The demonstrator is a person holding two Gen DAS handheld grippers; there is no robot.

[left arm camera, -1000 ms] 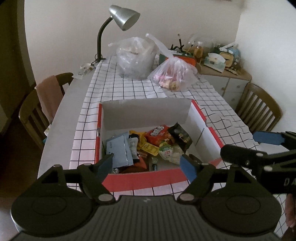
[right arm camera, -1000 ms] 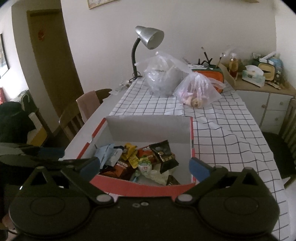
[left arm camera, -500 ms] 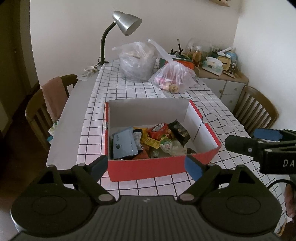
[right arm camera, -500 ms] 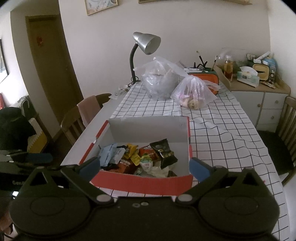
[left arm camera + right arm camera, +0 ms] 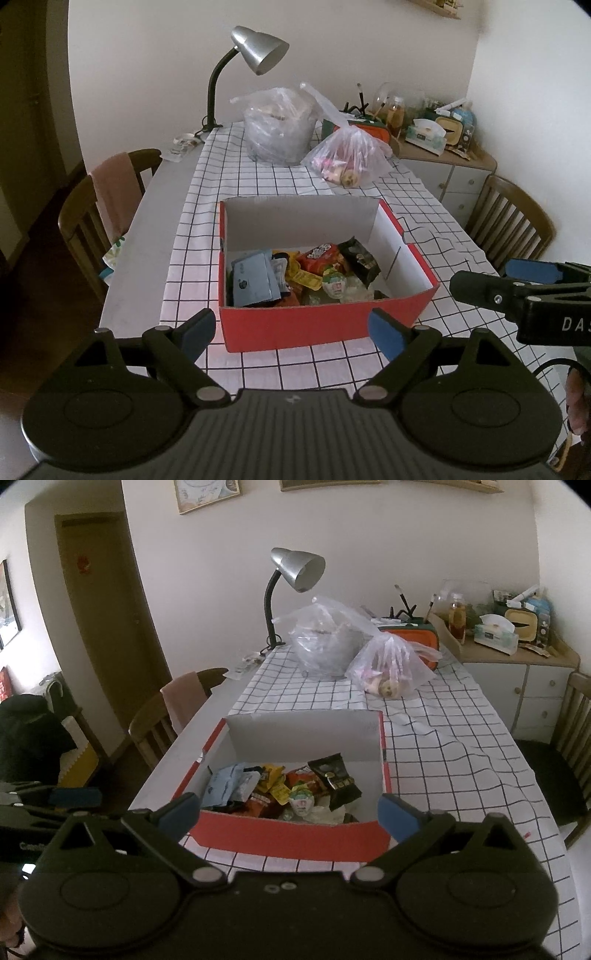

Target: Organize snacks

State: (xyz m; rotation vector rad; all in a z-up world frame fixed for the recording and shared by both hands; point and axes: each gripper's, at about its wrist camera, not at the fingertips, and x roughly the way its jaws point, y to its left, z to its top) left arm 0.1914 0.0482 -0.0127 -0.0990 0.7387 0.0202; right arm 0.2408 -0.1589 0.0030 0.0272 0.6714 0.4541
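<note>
Where snacks (image 5: pixel 295 275) pile up, the box (image 5: pixel 321 328) floor is hidden

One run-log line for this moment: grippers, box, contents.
left gripper: open, empty | right gripper: open, empty | red box: on checked tablecloth, lidless | snacks: piled inside box | both grippers short of box
</note>
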